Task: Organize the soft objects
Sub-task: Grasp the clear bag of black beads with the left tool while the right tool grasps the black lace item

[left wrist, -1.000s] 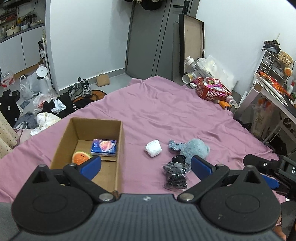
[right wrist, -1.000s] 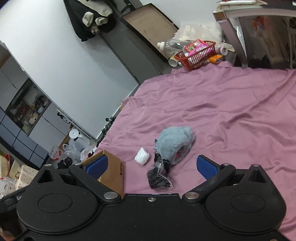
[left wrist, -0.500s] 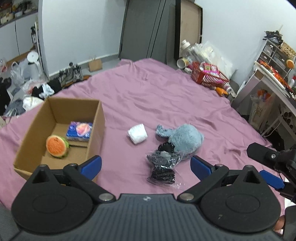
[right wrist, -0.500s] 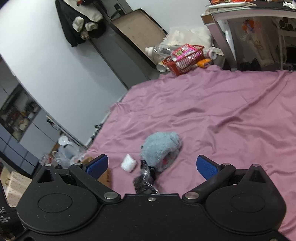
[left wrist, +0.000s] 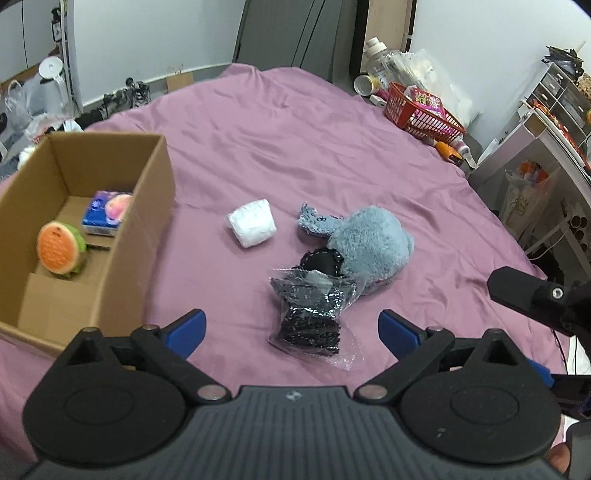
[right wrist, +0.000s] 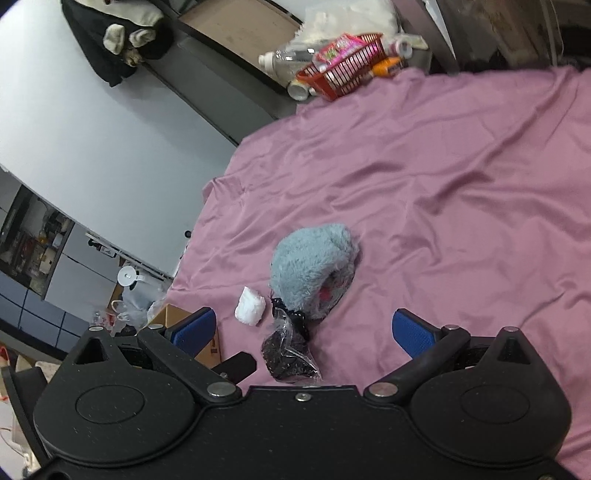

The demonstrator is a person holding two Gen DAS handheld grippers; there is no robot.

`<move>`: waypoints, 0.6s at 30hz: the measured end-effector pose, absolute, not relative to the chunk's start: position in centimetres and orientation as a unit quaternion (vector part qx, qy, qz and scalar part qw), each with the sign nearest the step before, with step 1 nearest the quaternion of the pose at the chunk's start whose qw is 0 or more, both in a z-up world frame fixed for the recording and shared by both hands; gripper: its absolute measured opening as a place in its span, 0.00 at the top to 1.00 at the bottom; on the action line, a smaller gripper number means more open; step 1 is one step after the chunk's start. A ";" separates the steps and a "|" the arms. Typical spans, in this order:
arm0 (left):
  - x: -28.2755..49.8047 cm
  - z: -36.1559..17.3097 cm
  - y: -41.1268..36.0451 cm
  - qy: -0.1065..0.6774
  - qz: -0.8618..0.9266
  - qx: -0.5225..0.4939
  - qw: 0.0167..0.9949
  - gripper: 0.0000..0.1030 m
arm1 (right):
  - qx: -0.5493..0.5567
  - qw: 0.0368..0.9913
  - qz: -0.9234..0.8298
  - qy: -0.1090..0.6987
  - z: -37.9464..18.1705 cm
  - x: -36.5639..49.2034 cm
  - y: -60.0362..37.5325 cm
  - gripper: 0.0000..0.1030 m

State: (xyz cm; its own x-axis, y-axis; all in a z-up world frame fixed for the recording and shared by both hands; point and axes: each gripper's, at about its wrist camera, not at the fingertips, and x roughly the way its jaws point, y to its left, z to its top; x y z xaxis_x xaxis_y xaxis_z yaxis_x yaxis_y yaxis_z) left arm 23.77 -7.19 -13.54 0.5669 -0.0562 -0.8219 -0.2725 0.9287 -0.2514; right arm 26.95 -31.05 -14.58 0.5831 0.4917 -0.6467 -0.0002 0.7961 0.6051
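On the purple bedspread [left wrist: 295, 147] lie a grey-blue plush toy [left wrist: 369, 247], a clear bag of black fabric [left wrist: 314, 306] and a white rolled bundle [left wrist: 253, 221]. An open cardboard box [left wrist: 147, 229] at the left holds an orange fruit plush [left wrist: 59, 253] and a blue tissue pack [left wrist: 105, 212]. My left gripper [left wrist: 291, 328] hovers open just short of the black bag. My right gripper [right wrist: 303, 332] is open too, near the black bag [right wrist: 286, 354], the plush toy [right wrist: 314, 266] and the white bundle [right wrist: 251, 304]. The right gripper's body shows at the left wrist view's right edge.
A red basket [left wrist: 424, 114] with packets, bottles and a cup sits at the bed's far corner. A desk and shelves [left wrist: 546, 110] stand to the right. Bags, shoes and a white kettle [left wrist: 48, 70] clutter the floor at left. A dark door [left wrist: 295, 33] is behind.
Both grippers have moved forward and lower toward the black bag and plush toy. The box has slid to the left of the left wrist view. Both stay open.
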 end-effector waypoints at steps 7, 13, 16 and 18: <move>25.2 -15.6 -7.0 0.460 0.043 -0.209 0.862 0.03 | 0.313 0.821 0.161 0.450 -16.3 28.5 -30.4 0.03; 26.1 -17.5 -6.9 0.458 0.024 -0.228 0.859 0.11 | 0.323 0.810 0.165 0.460 -17.9 29.9 -29.6 0.17; 26.6 -18.7 -6.3 0.468 0.027 -0.247 0.848 0.34 | 0.333 0.800 0.179 0.467 -18.7 30.5 -29.1 0.21; 26.7 -19.6 -5.3 0.480 0.018 -0.287 0.829 0.51 | 0.328 0.797 0.185 0.472 -18.9 30.8 -28.6 0.25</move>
